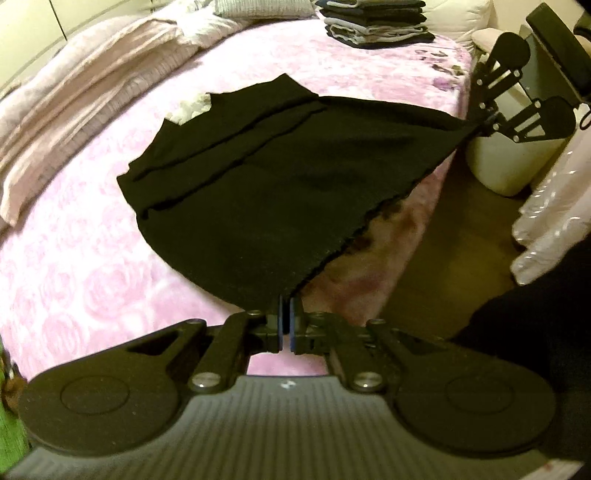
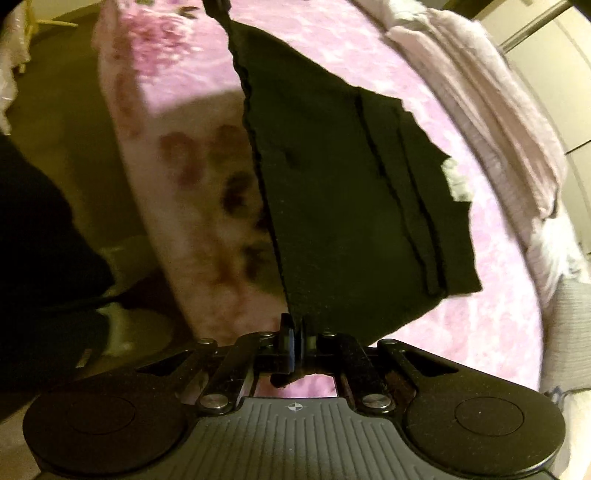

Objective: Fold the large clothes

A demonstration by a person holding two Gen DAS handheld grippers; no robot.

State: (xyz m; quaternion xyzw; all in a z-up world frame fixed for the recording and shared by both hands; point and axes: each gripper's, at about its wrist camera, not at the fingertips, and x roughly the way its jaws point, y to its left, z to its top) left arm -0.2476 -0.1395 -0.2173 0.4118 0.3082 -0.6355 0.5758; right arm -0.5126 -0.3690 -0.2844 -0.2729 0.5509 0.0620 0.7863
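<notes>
— Stretching across the middle of the left wrist view is a black garment (image 1: pixel 258 184), partly folded, with long layered edges running from lower left to upper right. Where does it sit?

— Its far part lies on the pink flowered bedspread (image 1: pixel 92 266); the near edge is lifted off the bed, pulled taut between the two claws. The left gripper (image 1: pixel 286 321) at the bottom centre of that view has its jaws pinched together on one corner of the cloth. The right gripper (image 1: pixel 484 123), at the upper right, pinches the other corner.

— And in the right wrist view?

— Same garment (image 2: pixel 332 184), running from the top centre down to the right gripper (image 2: pixel 295 343), jaws closed on the cloth. At the very top edge the far corner runs out of the frame, so the left claw there is cut off and I cannot make it out.

— What is hard to read?

— Both views are blurred. Something white and fluffy (image 1: pixel 192 107) peeks from behind the garment's far edge; I cannot tell what it is. A dark shape at the lower right of the left view is probably the person's clothing, unclear.

— Anything else around?

— A stack of folded clothes (image 1: pixel 376 22) at the top of the left view, partly cut off. A pale pink blanket (image 1: pixel 74 99) lies bunched at the upper left. A white bin (image 1: pixel 509 162) stands on the floor beside the bed; its inside is hidden.
</notes>
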